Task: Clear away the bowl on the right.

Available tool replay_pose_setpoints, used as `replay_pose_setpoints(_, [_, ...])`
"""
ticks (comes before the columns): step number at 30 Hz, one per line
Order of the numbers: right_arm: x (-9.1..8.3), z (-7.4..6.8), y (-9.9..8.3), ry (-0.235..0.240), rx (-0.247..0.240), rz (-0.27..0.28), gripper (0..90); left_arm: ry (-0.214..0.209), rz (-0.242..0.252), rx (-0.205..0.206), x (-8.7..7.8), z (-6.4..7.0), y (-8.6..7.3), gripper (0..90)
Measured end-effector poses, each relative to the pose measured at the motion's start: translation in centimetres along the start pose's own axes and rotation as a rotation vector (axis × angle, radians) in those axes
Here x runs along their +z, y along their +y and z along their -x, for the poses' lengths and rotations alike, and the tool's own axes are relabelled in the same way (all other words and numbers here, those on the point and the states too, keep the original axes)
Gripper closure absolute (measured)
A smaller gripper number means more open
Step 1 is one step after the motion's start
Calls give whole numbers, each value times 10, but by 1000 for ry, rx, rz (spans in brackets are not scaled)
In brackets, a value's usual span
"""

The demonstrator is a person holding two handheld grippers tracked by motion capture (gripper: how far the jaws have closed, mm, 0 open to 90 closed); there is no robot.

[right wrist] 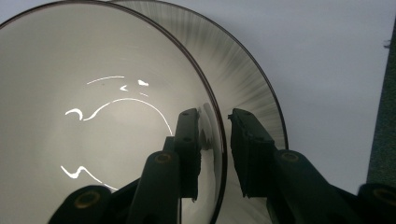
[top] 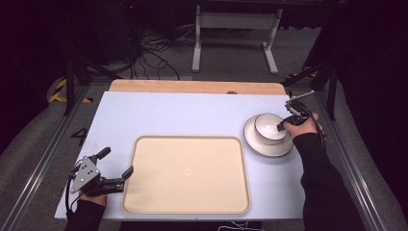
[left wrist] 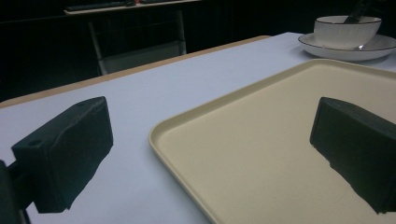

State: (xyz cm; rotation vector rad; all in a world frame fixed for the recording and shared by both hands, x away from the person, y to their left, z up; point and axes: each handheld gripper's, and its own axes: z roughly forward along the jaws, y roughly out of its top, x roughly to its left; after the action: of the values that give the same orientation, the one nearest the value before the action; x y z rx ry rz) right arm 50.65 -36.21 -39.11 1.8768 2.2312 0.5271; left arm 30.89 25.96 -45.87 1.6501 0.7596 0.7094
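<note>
Left claw [top: 117, 163] is idling, jaws wide apart, straddling the tray [top: 144, 202] edge. Right claw [right wrist: 215, 140] is closing around the bowl [top: 269, 127] rim, bowl sitting on the plate [top: 255, 144] at the tabletop's right. Next, probably: clamp, lift toward tray.

One bowl [top: 269, 127] — one plate [top: 257, 144] — one tray [top: 185, 174].
</note>
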Motion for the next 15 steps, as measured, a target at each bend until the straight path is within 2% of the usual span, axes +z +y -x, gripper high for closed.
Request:
replay_pose_setpoints(5, [2,1,1,37,7,-8,797,0,0,1,0,0,0,2])
replay_pose_setpoints(9, [2,1,1,42,15,-10,808,0,-1,0,0,0,0,2])
replay_pose_setpoints(10, [1,3,1,70,39,-13,828,0,-2,1,0,0,0,2])
replay_pose_setpoints(15, [-2,4,0,80,70,-21,841,3,-1,1,1,1,0,1])
